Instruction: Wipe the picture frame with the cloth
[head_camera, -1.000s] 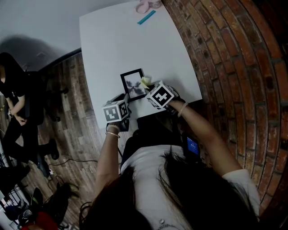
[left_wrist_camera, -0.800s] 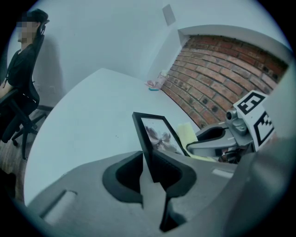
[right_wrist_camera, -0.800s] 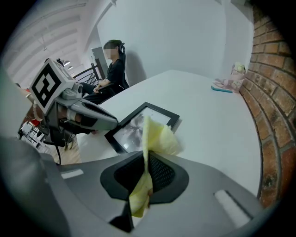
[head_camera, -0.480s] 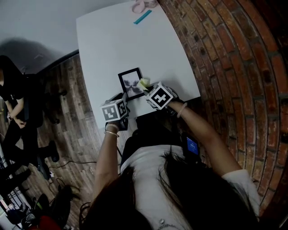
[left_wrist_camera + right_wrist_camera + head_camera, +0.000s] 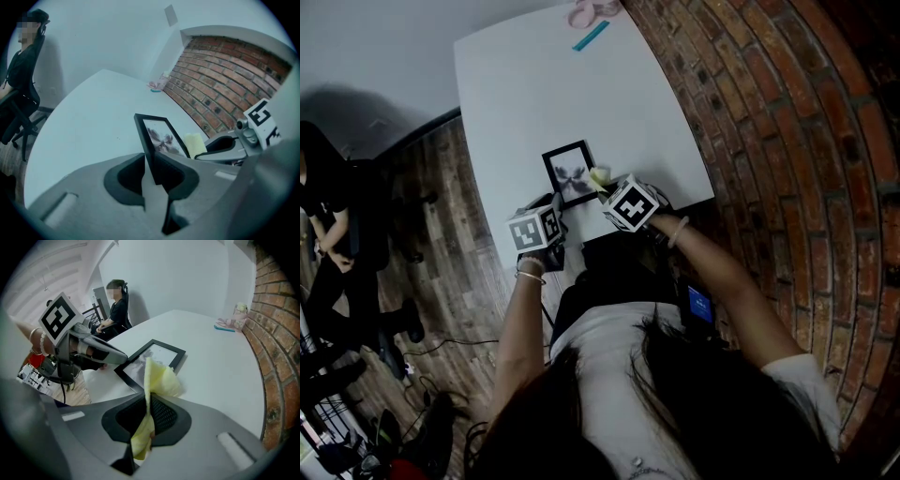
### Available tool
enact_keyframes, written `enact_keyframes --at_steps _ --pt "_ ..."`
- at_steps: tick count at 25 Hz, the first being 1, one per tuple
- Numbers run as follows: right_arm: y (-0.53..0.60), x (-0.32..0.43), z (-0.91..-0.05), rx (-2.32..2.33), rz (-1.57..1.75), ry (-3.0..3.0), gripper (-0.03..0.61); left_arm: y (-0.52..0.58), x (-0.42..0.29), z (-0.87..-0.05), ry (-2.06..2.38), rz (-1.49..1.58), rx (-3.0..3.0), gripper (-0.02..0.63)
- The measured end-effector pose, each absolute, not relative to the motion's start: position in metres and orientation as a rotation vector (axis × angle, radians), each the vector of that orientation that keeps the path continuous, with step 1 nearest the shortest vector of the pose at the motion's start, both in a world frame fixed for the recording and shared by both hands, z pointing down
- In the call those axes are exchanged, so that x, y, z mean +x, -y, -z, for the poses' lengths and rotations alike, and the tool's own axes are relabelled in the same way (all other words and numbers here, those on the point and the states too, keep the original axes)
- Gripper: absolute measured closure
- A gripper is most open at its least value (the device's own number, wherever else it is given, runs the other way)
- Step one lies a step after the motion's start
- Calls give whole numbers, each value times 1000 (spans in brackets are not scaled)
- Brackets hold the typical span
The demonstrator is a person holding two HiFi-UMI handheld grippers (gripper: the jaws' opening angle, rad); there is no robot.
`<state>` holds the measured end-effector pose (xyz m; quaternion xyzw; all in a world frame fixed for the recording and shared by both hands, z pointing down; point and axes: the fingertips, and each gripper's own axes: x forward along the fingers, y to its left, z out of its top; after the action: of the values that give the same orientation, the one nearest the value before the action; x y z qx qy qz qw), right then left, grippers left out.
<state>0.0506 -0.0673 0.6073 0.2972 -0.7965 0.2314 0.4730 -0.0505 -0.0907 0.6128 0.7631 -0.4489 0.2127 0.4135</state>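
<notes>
The left gripper (image 5: 151, 163) has its fingers (image 5: 125, 176) closed narrow on the near edge of the picture frame (image 5: 161, 136), whose black rim runs straight between them. From there the frame reaches forward and to the right over the white counter (image 5: 544, 94), picture side up. I cannot tell whether the gripped edge is raised off the counter or resting on it.

Just to the right, the yellow cloth (image 5: 160, 380) is pinched between the narrow fingers of the right gripper (image 5: 149, 417). A loose tuft stands out past the fingertips, at the frame's right rim. Whether it presses on the rim or only hangs beside it is not clear.

The step in hand looks like the wipe itself, with the left side steadying and the right side rubbing. To do it well, the left fingers should hold firm without twisting, so the frame does not skid or tip under the strokes. The right fingers want to come down low enough that the tuft flattens on the glass rather than brushing it. The strokes should run from the right rim toward the left fingers and stop short of them. Only a small tuft shows, so hard finger could meet glass if the angle gets steep.
</notes>
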Motion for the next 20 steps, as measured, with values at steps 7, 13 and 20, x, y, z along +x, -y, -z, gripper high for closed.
enact_keyframes --at_steps 7,13,20 --pt "59 51 -607 691 -540 1946 548 90 -50 -613 1124 -533 1914 546" --pt "61 48 -605 689 -537 1948 548 89 -50 -614 1121 -530 1912 546" --pt "62 46 -606 682 -544 1947 548 90 -50 -613 1119 -528 1913 546"
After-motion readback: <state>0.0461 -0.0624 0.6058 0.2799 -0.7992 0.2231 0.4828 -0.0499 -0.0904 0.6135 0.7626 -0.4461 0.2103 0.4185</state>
